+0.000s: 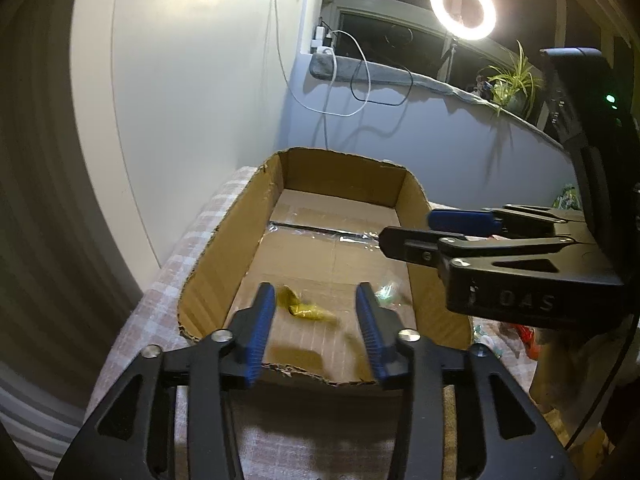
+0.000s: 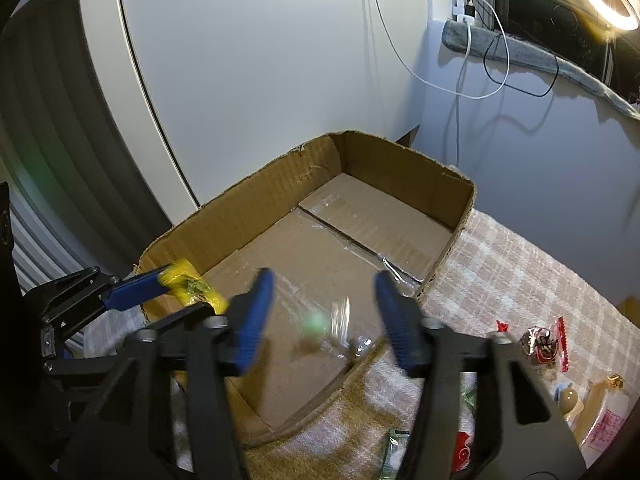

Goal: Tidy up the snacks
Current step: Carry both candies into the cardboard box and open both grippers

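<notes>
You are holding both claws over the near end of the cardboard box (image 1: 344, 196), because that is where the snacks are being gathered. Your left gripper (image 1: 316, 332) is standing spread, nothing pinched between its blue pads; the yellow-wrapped candy (image 1: 304, 308) is lying loose on the box floor just ahead of them, blurred, so it is probably dropping or just settling. Your right gripper (image 2: 324, 320) is also standing spread and empty, and a clear-wrapped green candy (image 2: 320, 322) is smeared in the gap below it, over the box floor; whether it is resting there or falling, I cannot tell. The box is sitting on the checked cloth (image 2: 520, 264) against the wall, so it is staying put. More wrapped snacks (image 2: 540, 344) are waiting on the cloth to your right, outside the box, so the sorting is far from finished.
</notes>
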Available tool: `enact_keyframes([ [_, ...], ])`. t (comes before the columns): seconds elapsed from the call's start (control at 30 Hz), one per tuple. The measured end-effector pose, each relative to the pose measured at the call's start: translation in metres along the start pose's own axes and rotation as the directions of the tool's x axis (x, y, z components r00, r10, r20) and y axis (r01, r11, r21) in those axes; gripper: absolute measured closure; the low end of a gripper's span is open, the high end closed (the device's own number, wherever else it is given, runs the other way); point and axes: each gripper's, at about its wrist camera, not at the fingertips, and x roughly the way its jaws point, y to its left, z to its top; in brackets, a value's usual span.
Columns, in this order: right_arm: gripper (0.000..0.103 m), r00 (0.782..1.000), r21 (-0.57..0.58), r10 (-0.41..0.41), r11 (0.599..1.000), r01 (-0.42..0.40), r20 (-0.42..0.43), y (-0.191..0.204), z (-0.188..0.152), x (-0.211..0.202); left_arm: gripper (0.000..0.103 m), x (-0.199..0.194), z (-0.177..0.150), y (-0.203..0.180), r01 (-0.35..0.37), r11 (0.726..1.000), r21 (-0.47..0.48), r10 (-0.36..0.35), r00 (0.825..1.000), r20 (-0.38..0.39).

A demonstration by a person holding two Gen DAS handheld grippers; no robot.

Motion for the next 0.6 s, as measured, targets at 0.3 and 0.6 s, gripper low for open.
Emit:
enact_keyframes([
  [0.3,0.042,1.000,0.034,-0.003,0.999,0.002,0.030,-0.009,-0.002,-0.022,0.061,-0.011,0.000,-0.006,0.004,1.000,0.005,-0.004,1.000,0.020],
  [0.6,0.042,0.998,0.075,-0.024,0.997,0.019,0.066,-0.029,-0.020,-0.067,0.061,-0.026,-0.002,-0.022,0.031,1.000,0.005,-0.031,0.999,0.036],
])
